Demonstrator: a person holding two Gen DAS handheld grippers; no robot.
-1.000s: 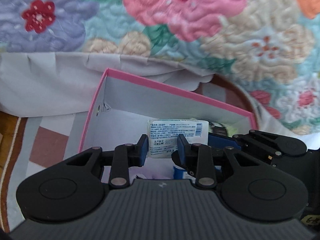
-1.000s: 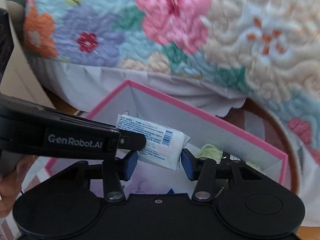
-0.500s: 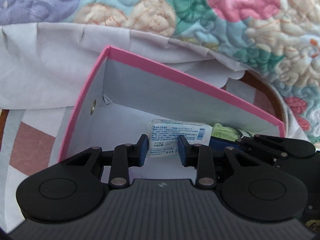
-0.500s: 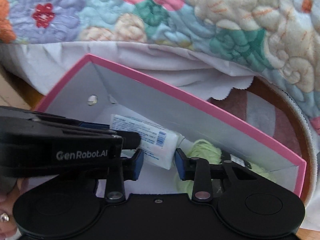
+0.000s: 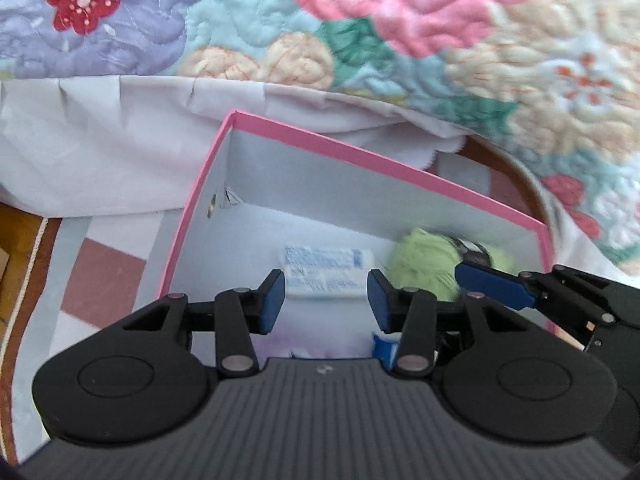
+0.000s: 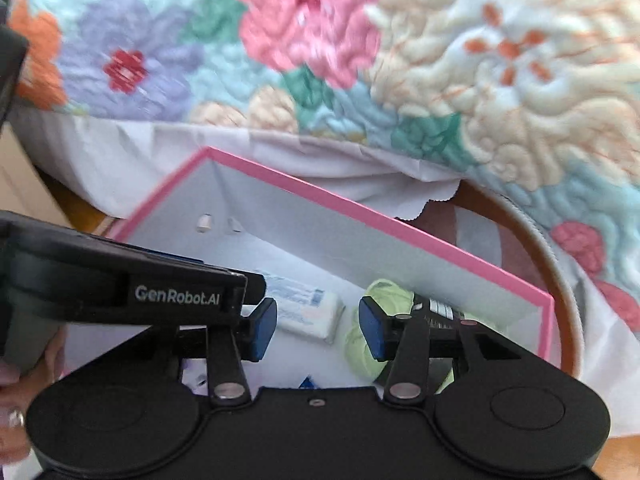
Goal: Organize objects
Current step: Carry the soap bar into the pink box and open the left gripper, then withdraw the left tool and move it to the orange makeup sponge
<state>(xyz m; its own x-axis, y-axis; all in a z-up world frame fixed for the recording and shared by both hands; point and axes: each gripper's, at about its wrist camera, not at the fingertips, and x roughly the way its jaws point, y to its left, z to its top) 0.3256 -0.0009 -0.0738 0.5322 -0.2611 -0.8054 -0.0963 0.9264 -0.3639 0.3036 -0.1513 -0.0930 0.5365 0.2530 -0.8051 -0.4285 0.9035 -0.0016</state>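
A white packet with blue print [image 5: 326, 270] lies on the floor of the pink-rimmed box [image 5: 360, 150], free of both grippers. It also shows in the right wrist view [image 6: 306, 312], inside the same box [image 6: 360, 212]. A light green yarn ball [image 5: 424, 264] with a dark label lies to its right, and shows in the right wrist view [image 6: 386, 292]. My left gripper [image 5: 326, 300] is open above the packet. My right gripper [image 6: 316, 326] is open and empty over the box, beside the left one.
A floral quilt [image 5: 360, 20] with a white sheet under it [image 5: 100, 140] hangs behind the box. A checked rug [image 5: 100, 272] lies at the left. A purple-white item [image 5: 276, 346] and something blue [image 5: 384, 344] lie near the box front, mostly hidden.
Both grippers opened and let go of the white packet, which now lies on the box floor. Both have drawn back and up, and the yarn ball shows more.
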